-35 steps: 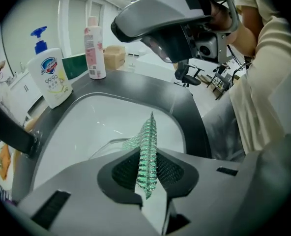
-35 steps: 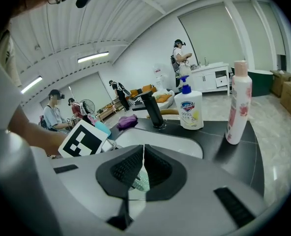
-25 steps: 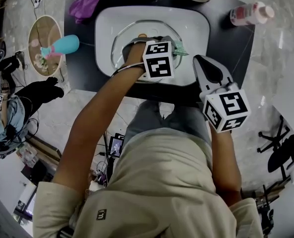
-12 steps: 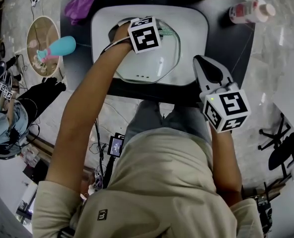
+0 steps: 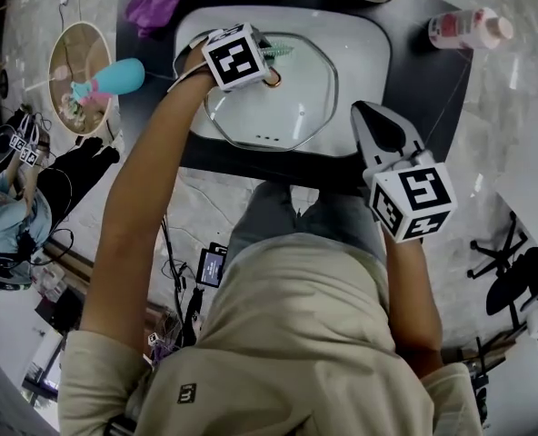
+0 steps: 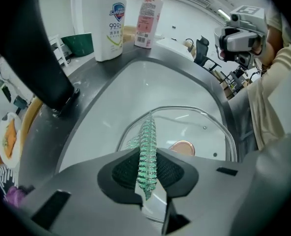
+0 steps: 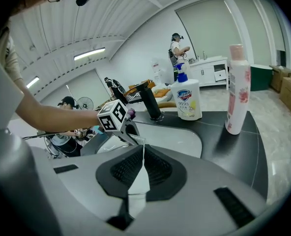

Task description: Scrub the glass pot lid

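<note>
The glass pot lid (image 5: 287, 107) lies in the white sink (image 5: 369, 53), its copper knob (image 6: 182, 147) up. My left gripper (image 5: 262, 62) hangs over the lid's far left rim and is shut on a green mesh scrubber (image 6: 147, 146), which sticks out past the jaws toward the glass lid (image 6: 194, 127). The scrubber (image 5: 278, 51) shows just right of the marker cube. My right gripper (image 5: 369, 121) hovers over the dark counter's front edge, right of the sink. Its jaws are shut on nothing (image 7: 141, 163), well apart from the lid.
A white soap bottle (image 6: 107, 23) and a pink bottle (image 6: 147, 18) stand on the dark counter (image 5: 423, 80) behind the sink. The black faucet (image 6: 42, 58) rises at the sink's far side. A purple cloth (image 5: 155, 3) lies at the far left corner. Other people stand around.
My left gripper has carried the scrubber from the lid's middle to its far left rim. The right gripper has stayed put.
</note>
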`<state>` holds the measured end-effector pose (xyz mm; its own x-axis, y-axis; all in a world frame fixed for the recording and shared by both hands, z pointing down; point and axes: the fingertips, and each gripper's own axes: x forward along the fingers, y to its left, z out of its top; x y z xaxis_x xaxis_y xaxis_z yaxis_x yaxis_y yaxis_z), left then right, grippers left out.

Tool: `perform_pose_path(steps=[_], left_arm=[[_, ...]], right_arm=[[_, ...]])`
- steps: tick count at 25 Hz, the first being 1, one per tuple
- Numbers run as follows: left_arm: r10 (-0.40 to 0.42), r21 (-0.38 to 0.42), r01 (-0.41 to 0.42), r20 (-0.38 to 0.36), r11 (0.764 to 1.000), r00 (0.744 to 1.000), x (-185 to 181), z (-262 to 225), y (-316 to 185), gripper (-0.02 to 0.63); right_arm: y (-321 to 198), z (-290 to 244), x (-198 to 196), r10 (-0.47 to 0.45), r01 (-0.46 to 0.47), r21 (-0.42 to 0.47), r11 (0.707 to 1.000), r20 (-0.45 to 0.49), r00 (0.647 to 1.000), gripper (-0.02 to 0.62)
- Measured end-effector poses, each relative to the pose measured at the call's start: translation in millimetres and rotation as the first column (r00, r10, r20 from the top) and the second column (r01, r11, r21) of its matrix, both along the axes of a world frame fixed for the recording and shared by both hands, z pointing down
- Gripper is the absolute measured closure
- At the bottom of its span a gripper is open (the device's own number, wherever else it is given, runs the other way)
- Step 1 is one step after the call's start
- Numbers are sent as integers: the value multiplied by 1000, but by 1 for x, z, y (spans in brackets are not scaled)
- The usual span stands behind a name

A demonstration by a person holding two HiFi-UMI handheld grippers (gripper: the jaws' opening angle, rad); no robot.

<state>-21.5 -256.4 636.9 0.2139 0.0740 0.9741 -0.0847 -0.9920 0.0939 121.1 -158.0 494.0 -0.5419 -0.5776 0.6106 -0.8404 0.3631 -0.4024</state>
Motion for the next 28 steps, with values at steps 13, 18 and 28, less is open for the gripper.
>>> perform_pose_path(steps=[13, 18, 28], left_arm=[[-37, -28, 37, 6, 999, 999, -55, -9, 22, 523], [-60, -50, 61, 19, 997, 998, -81, -10, 35, 523], [-110, -169, 98, -63, 981, 992, -87, -26, 89, 522]], right_arm=[[-3, -8, -44, -53, 53, 10, 999, 0, 999, 569], [-3, -9, -58, -69, 69, 12, 998, 2, 998, 569], [-4, -13, -77, -88, 88, 18, 996, 3, 996, 569]])
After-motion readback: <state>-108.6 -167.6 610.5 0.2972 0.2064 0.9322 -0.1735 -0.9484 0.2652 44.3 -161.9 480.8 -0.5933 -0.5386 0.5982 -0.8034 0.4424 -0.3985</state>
